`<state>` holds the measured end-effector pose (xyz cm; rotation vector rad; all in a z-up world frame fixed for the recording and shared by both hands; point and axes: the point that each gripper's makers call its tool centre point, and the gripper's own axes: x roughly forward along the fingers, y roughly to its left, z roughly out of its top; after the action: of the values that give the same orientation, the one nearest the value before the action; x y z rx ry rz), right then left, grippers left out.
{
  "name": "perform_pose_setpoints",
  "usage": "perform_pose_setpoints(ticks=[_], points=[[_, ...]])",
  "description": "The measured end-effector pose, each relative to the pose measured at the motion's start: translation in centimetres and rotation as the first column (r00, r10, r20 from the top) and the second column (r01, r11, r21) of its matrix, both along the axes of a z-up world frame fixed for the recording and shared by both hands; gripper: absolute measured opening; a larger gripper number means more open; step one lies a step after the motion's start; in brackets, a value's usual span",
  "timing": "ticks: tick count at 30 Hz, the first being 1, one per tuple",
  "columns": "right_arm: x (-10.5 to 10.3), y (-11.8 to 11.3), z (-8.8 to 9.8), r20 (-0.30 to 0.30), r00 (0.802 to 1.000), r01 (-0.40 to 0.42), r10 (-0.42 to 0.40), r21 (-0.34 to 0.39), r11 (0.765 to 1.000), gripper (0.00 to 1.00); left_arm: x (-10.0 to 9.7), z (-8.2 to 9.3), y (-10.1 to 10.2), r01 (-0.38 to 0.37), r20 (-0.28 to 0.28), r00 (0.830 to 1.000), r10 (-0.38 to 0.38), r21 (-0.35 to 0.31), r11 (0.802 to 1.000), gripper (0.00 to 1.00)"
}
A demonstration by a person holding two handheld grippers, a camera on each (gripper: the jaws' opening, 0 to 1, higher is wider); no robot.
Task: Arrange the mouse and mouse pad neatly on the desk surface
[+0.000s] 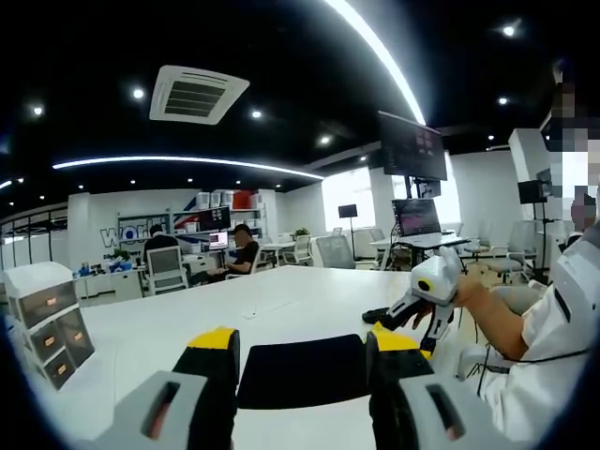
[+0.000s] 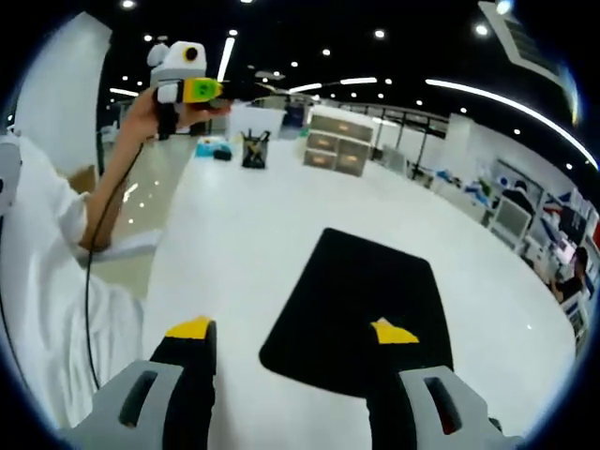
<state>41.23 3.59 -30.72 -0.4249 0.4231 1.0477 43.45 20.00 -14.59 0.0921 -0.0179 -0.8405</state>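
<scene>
- Left gripper view: the left gripper [image 1: 300, 352] rides low over the white desk [image 1: 281, 314], its two yellow-tipped jaws spread apart with nothing between them.
- The black mouse pad [image 1: 302, 371] lies flat on the desk just beyond the jaw tips, seen in the gap between them, untouched.
- To the right, a person's hand [image 1: 472, 292] carries the right gripper [image 1: 394, 328] down toward the desk; a small dark thing [image 1: 376, 315] lies at its tip, perhaps the mouse, but I cannot tell.
- At the left edge of the desk stands a white drawer unit [image 1: 47, 323] with its drawers closed, so what they hold is hidden.
- Beyond the desk, people sit at further desks [image 1: 246, 251], office chairs [image 1: 167, 269] stand about, and monitors [image 1: 412, 145] rise on a stand at the right.
- Right gripper view: the right gripper [image 2: 292, 333] points down over the same desk [image 2: 234, 216], jaws parted and empty; the right jaw overlaps the mouse pad [image 2: 361, 309] in the picture, the left jaw stands over bare desk.
- The pad lies at a slant to the desk edge, with clear desk all round it.
- At upper left the person's other hand [image 2: 155, 108] holds the left gripper [image 2: 216, 90] raised well above the desk; from here I cannot tell how its jaws stand.
- At the far end of the desk stand a dark pen holder [image 2: 254, 150] with pens in it, a small blue object [image 2: 211, 147] beside it, and grey drawer units [image 2: 337, 150], closed.
- A cable [image 2: 98, 253] hangs from the raised hand past the white sleeve [image 2: 37, 225].
</scene>
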Motion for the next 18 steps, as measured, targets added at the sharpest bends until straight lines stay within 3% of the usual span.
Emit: perform_pose_setpoints(ticks=[18], points=[[1.4,-0.2,-2.8,-0.071,0.997,0.005,-0.006,-0.011,1.000,0.57,0.1,0.0,0.0,0.000,0.000,1.000,0.000,0.000,1.000,0.55]])
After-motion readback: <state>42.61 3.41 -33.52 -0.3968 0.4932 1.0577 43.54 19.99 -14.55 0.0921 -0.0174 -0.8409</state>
